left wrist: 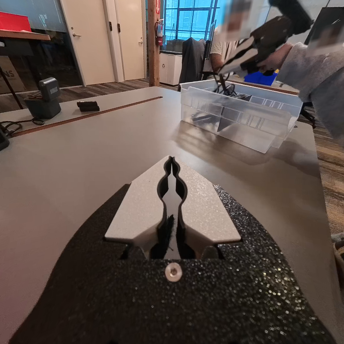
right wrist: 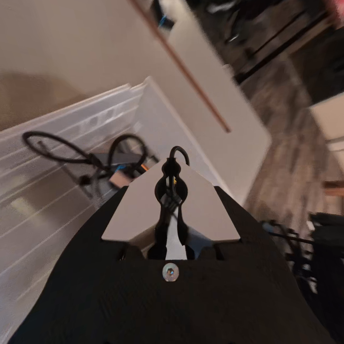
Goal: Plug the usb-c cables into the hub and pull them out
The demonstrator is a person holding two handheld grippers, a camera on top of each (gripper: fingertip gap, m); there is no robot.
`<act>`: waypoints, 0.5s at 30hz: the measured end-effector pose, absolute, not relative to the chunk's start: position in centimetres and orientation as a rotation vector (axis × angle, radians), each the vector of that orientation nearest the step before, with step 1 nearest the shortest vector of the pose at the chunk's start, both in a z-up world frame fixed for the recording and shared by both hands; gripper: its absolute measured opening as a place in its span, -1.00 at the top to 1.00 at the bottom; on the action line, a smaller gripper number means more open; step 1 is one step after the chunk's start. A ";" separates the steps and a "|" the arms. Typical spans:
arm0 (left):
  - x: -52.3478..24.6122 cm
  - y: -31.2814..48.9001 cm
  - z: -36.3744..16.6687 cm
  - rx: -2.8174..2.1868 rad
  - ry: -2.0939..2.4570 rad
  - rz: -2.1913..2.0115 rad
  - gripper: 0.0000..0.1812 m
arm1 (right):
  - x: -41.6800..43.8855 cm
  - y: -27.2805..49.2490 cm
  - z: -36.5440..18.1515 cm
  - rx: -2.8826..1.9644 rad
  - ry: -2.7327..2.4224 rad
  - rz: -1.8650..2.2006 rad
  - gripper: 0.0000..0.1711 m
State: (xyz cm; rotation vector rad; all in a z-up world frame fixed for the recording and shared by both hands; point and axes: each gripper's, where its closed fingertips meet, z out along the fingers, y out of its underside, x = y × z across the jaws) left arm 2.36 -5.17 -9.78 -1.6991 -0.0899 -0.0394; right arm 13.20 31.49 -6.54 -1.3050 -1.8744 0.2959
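In the left wrist view, the left claw [left wrist: 171, 158] fills the lower middle of the frame, its two pale fingers [left wrist: 141, 204] pressed together at the tips with nothing between them, held low over the bare grey counter [left wrist: 93, 158]. In the upper right of that frame a clear plastic bin [left wrist: 240, 119] stands on the counter, with dark cables and a dark flat piece showing dimly through its walls. Above the bin, the right claw [left wrist: 220, 71], held by a hand [left wrist: 273, 61] in a grey sleeve [left wrist: 312, 78], points down toward the bin with a black cable [left wrist: 223, 84] hanging from its tip into the bin. At the left edge of the frame a grey charger block [left wrist: 46, 100] sits on the counter, and just to its right lies a small black stack [left wrist: 87, 106]. In the right wrist view, which is blurred, the right claw [right wrist: 172, 160] is clenched on the thin black cable [right wrist: 179, 152], which curls out past the tips in a small hook; a plug end seems to sit between the fingers lower down. At the middle left of this frame the bin [right wrist: 55, 186] holds looped black cables [right wrist: 61, 147] and a grey hub [right wrist: 124, 158], which lies just beyond the left of the claw tips.
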 end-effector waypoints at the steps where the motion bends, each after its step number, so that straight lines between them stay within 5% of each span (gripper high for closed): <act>1: 2.4 -5.1 -9.8 -1.701 -0.089 -0.041 1.00 | 13.6 30.9 -8.1 -1.342 -1.963 0.302 0.99; 11: 2.2 -5.2 -10.2 -1.722 -0.091 -0.025 1.00 | 11.9 30.3 -14.3 -1.622 -2.177 0.199 0.98; 15: 2.1 -5.3 -10.3 -1.724 -0.102 -0.018 1.00 | 11.2 32.6 -8.2 -1.534 -1.823 0.228 0.61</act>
